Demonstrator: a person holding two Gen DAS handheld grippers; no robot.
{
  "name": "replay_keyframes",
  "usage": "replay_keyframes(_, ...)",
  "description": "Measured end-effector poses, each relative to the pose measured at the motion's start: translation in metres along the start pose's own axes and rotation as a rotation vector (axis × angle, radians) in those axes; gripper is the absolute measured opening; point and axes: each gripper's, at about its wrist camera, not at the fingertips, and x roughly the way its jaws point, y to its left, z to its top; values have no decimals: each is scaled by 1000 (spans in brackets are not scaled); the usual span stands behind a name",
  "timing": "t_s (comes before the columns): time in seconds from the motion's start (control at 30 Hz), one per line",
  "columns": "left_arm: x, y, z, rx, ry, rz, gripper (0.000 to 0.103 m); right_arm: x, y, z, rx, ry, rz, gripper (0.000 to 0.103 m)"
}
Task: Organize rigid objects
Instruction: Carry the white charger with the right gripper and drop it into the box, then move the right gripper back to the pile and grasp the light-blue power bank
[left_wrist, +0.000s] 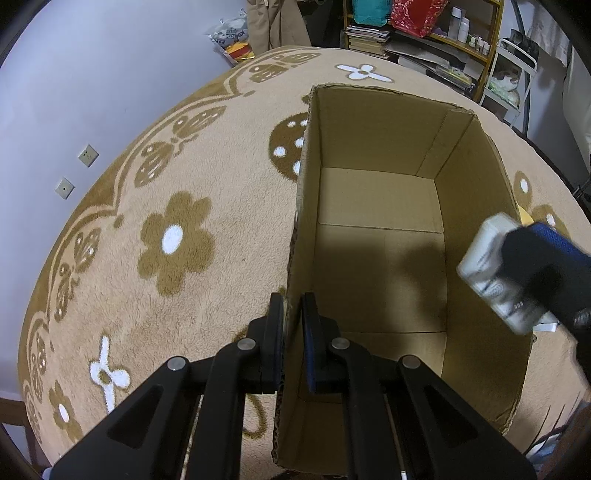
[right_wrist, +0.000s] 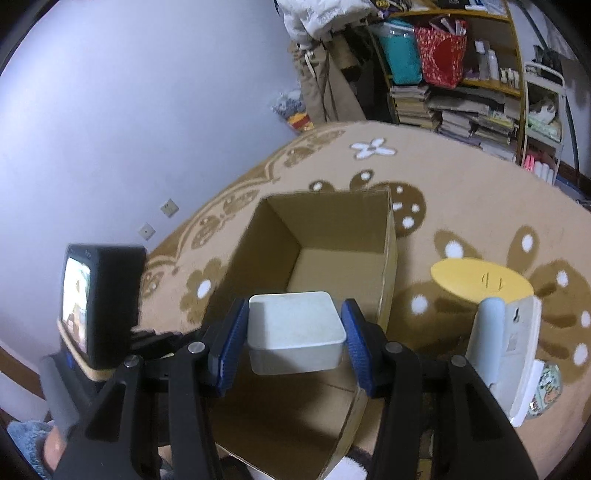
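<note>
An open, empty cardboard box (left_wrist: 373, 206) stands on a flower-patterned rug. My left gripper (left_wrist: 293, 325) is shut on the box's left wall, one finger outside and one inside. My right gripper (right_wrist: 295, 328) is shut on a white rectangular box (right_wrist: 295, 328) and holds it above the cardboard box's (right_wrist: 321, 236) near end. In the left wrist view the white box (left_wrist: 491, 269) shows blurred at the right rim, held by the right gripper (left_wrist: 498, 273). The left gripper's camera body (right_wrist: 99, 302) shows at the left of the right wrist view.
To the right of the box on the rug lie a yellow round disc (right_wrist: 480, 282), a white and grey device (right_wrist: 506, 343) and a small patterned item (right_wrist: 546, 387). Shelves with books and bags (right_wrist: 443, 74) stand behind. A wall with sockets (left_wrist: 86, 155) is at the left.
</note>
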Motion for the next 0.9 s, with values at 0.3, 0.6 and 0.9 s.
replay_keyframes(0.3, 0, 0, 1, 0, 0, -1, 9, -1, -11, -4, 50, 3, -9, 55)
replay_keyframes(0.6, 0, 2, 0, -12, 1, -14, 9, -3, -11, -3, 43, -12, -12, 56)
replay_keyframes(0.9, 1, 2, -2, -5, 3, -9, 9, -25, -20, -1, 42, -46, -73, 78)
